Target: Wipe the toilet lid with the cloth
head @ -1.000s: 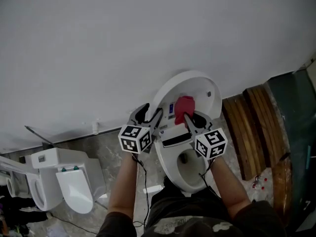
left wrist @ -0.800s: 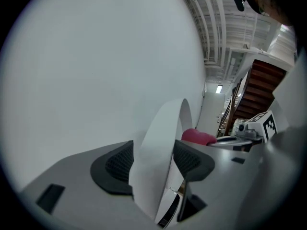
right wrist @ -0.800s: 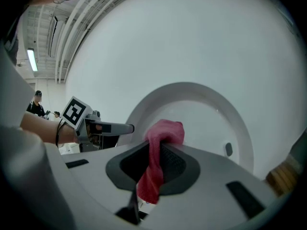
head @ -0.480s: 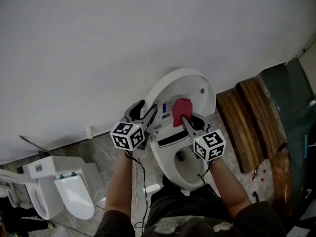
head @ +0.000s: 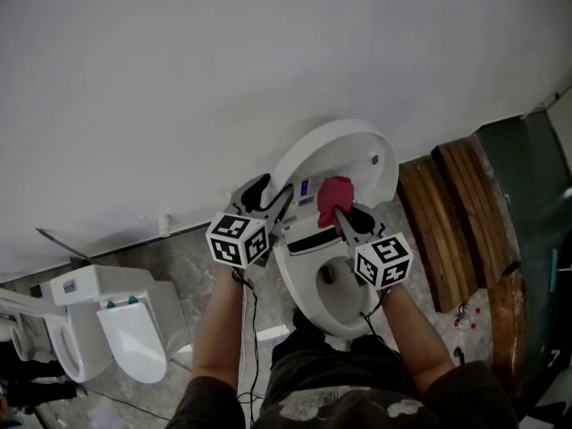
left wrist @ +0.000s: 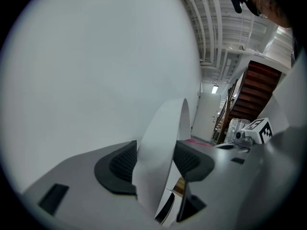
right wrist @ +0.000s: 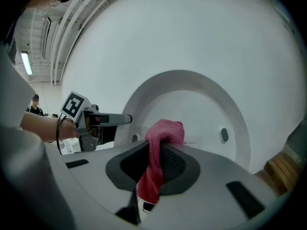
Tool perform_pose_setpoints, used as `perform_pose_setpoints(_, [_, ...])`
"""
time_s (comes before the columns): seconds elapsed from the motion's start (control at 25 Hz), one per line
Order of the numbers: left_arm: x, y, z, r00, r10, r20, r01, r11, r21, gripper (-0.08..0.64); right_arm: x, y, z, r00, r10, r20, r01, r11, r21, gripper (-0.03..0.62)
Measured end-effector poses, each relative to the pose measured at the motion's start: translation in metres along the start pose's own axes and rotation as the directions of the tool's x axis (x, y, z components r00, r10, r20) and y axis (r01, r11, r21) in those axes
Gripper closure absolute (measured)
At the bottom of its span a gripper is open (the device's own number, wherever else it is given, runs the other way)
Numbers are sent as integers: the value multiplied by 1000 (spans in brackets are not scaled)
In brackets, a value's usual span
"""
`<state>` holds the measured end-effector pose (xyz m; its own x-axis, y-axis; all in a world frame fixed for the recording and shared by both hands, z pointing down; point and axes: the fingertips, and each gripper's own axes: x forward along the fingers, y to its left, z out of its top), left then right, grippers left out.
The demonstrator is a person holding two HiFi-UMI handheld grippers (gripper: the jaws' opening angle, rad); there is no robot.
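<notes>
The white toilet lid (head: 353, 150) stands raised against the wall. My left gripper (head: 268, 200) is shut on the lid's left edge; in the left gripper view that thin white lid edge (left wrist: 163, 143) runs up between the dark pads (left wrist: 122, 164). My right gripper (head: 347, 216) is shut on a red cloth (head: 334, 195) and presses it against the lid's inner face. In the right gripper view the cloth (right wrist: 158, 150) hangs bunched between the jaws of my right gripper (right wrist: 153, 166), in front of the lid (right wrist: 201, 97). My left gripper (right wrist: 98, 121) shows at that lid's left rim.
The open toilet bowl (head: 335, 293) lies below the lid, between the person's forearms. A second white toilet (head: 112, 324) stands at the lower left on the stone floor. Brown wooden planks (head: 456, 226) lie to the right. A plain white wall (head: 223, 61) fills the upper part.
The right gripper has slid a little lower on the lid's inner face with the cloth. The left gripper has kept its hold on the lid's edge.
</notes>
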<state>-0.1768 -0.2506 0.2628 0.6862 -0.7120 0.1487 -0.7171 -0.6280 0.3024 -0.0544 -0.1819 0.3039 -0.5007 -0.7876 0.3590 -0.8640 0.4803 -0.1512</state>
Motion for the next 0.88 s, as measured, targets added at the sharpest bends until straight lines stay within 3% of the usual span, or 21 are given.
perform_pose_setpoints(0.44, [-41,-57,-21,994,96,44,-96,995,15,308,-32,16,-17,991,133,-13,-133,991,-21,549])
perform_pose_setpoints(0.68, [-70,-98,-47,991,131,26,-133,988,77,308,-72,26,-48,983,181,-44,-181,983,-1,549])
perform_pose_setpoints(0.88, [-90,-123,-68,976,215,46,-217,975,56,308,-110,35,-74,973,220,-65,-220,975,5,549])
